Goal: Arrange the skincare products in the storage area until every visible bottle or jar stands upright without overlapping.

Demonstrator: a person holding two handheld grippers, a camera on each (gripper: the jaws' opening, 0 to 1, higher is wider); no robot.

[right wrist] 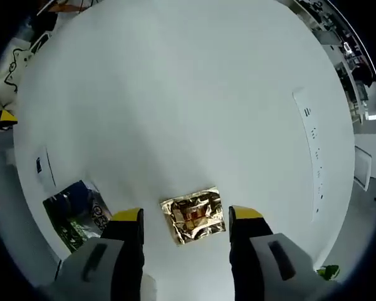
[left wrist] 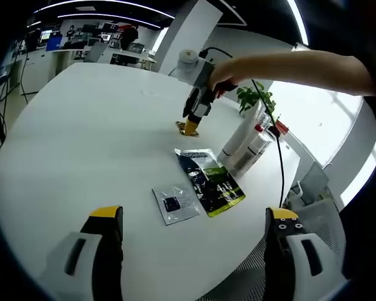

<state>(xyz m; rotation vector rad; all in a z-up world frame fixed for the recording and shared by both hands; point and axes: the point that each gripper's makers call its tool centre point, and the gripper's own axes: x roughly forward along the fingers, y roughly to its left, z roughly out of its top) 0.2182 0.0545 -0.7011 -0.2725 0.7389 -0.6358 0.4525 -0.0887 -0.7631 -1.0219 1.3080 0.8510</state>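
Landmark: we take the gold sachet (right wrist: 193, 215) on the white table (left wrist: 94, 138).
Small silver sachet (left wrist: 176, 204): near side of gold sachet, touching the dark green pouch (left wrist: 210, 180).
Dark green pouch: flat, between silver sachet and gold sachet.
2 bottles (left wrist: 247, 143): right of gold sachet, leaning.
Left gripper (left wrist: 194, 219): jaws wide, empty, well back from gold sachet.
Right gripper (right wrist: 187, 214): jaws wide, straddling gold sachet, not clamped that we can see.

Left claw (left wrist: 194, 222) jaws spread wide; right claw (right wrist: 185, 216) jaws apart, pointing down; nothing gripped.
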